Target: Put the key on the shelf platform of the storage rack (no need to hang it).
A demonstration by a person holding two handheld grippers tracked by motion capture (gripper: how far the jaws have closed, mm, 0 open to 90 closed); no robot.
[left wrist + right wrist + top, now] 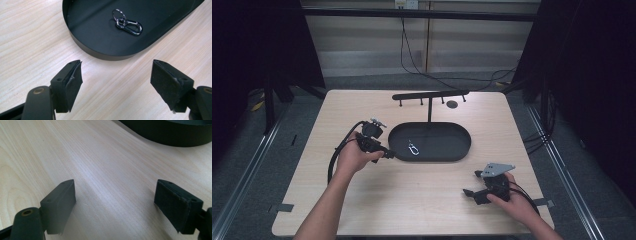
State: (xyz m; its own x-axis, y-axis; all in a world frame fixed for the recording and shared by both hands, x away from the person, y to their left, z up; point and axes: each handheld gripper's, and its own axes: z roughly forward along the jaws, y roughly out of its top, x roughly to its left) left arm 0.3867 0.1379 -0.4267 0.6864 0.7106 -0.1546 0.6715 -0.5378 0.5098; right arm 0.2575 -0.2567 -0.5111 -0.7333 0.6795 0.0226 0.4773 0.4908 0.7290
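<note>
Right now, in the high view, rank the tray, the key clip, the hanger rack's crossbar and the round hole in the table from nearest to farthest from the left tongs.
1. Tray: its left rim sits just beyond the left tongs.
2. Key clip: inside the tray's left part.
3. Rack crossbar: raised behind the tray.
4. Round hole: back right of the table; close to the crossbar, so these last two are nearly tied.

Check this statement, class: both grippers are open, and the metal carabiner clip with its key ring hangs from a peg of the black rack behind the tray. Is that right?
Not quite. The carabiner clip with its key ring lies flat inside the black oval tray, not on the rack. The left gripper view shows it plainly. The left gripper and right gripper are indeed both open.
</note>
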